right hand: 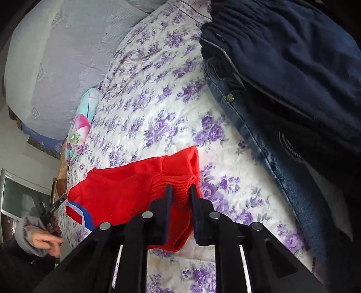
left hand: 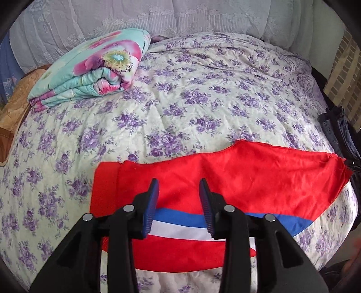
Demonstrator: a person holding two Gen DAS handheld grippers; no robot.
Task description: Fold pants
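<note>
Red pants (left hand: 237, 178) with a blue and white side stripe (left hand: 178, 222) lie flat on the floral bed near its front edge. My left gripper (left hand: 179, 187) hovers open above the middle of the pants, holding nothing. In the right wrist view the same red pants (right hand: 126, 189) show folded over, with the ribbed red cuff (right hand: 178, 180) between the fingers of my right gripper (right hand: 181, 191). The jaws stand a little apart around the cuff; I cannot tell whether they pinch it.
A folded teal and pink floral quilt (left hand: 94, 67) lies at the far left of the bed (left hand: 203, 94). Dark blue jeans and other dark clothes (right hand: 293, 94) are piled at the bed's right edge. A lace-covered headboard (left hand: 180, 15) stands behind.
</note>
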